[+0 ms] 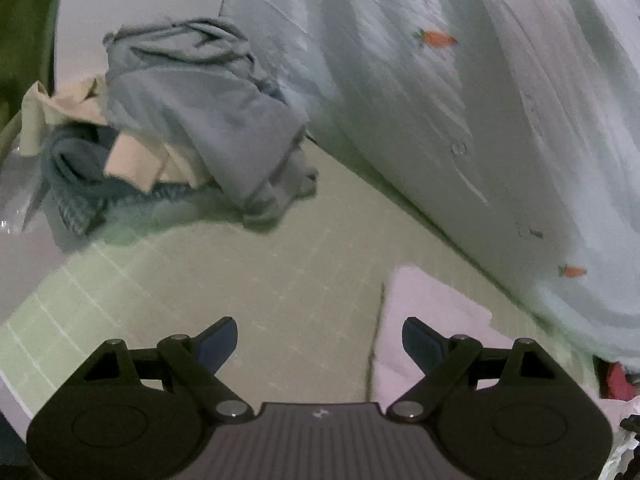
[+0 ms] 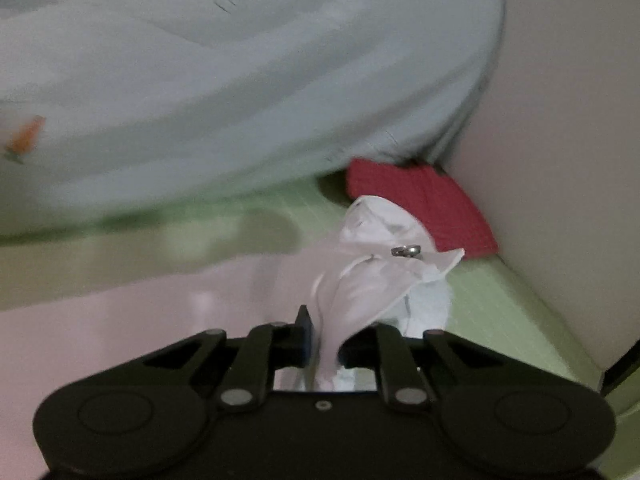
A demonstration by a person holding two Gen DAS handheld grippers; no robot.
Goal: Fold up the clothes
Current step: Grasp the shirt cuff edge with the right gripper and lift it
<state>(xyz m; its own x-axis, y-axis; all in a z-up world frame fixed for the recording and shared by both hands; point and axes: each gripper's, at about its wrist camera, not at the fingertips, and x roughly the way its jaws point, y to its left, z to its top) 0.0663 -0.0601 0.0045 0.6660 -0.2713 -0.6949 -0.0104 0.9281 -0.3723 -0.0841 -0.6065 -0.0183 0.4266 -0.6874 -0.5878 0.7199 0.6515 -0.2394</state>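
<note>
My left gripper (image 1: 320, 340) is open and empty above the green mat (image 1: 248, 280). A pale pink folded garment (image 1: 432, 312) lies just under its right finger. A heap of unfolded clothes (image 1: 192, 120), grey-blue, beige and dark blue, sits at the far left. My right gripper (image 2: 324, 340) is shut on a white garment (image 2: 372, 276) with a metal eyelet and drawstring; the cloth bunches up between the jaws. The pale pink garment (image 2: 120, 320) spreads to the left below it.
A pale blue quilt with carrot prints (image 1: 440, 80) fills the back and right; it also shows in the right wrist view (image 2: 240, 80). A red folded cloth (image 2: 432, 204) lies by the wall (image 2: 560, 160). A clear plastic bag (image 1: 16, 192) is at the left edge.
</note>
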